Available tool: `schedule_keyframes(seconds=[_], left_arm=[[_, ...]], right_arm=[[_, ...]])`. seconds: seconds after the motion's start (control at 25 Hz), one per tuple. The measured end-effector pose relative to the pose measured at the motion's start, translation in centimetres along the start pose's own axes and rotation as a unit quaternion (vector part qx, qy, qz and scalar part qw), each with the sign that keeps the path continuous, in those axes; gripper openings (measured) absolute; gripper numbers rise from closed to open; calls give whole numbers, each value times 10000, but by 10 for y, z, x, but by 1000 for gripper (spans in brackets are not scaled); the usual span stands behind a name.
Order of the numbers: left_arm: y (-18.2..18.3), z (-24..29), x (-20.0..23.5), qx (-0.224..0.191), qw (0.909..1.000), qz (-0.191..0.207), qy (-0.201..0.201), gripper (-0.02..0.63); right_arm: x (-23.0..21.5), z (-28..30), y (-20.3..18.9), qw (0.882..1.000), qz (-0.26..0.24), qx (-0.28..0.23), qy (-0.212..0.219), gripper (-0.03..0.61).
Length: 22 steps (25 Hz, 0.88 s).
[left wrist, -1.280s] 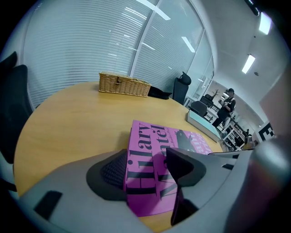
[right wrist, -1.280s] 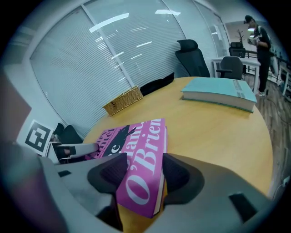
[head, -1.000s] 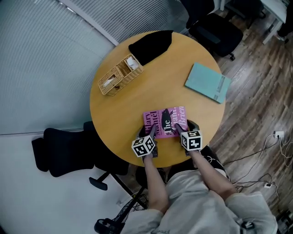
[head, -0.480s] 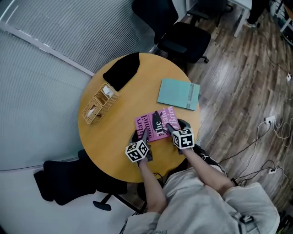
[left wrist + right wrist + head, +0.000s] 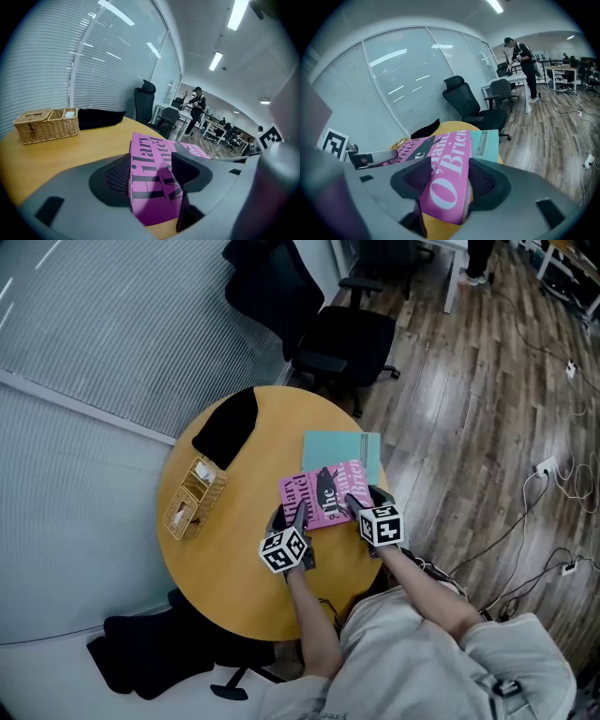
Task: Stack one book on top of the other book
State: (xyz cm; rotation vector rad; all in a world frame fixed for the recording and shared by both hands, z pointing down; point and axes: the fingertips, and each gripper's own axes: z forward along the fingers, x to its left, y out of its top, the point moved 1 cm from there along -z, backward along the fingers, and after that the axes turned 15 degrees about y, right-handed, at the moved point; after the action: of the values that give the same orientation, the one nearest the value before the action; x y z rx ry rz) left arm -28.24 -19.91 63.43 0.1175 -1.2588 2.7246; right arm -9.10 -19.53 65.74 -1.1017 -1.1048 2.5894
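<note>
Left gripper (image 5: 298,517) and right gripper (image 5: 355,506) both clamped on pink book (image 5: 324,491), left and right near corners. Its far edge overlaps teal book (image 5: 354,447) on the table (image 5: 220,554).

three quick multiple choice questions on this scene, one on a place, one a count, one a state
1. The teal book lies: A) partly under the pink book's far edge B) left of it C) on top of it
2. Books in view: A) one B) two C) three
3. The pink book is: A) lying free B) clamped by both grippers C) clamped by one
A: pink overlaps teal's near edge. B: one pink, one teal. B: left gripper and right gripper fingers both press on it.
</note>
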Motion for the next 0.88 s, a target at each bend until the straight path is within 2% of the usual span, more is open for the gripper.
schedule_keyframes(seconds=[0.36,0.88], left_arm=[[18,32,-33,57,9991,281,-315,285],[42,95,-66,200,9945,619,-821,285]], right_arm=[[-31,-4,21,9996,103,-164,-191,244],[-76,13,42,9985,277,-127,-448,244]])
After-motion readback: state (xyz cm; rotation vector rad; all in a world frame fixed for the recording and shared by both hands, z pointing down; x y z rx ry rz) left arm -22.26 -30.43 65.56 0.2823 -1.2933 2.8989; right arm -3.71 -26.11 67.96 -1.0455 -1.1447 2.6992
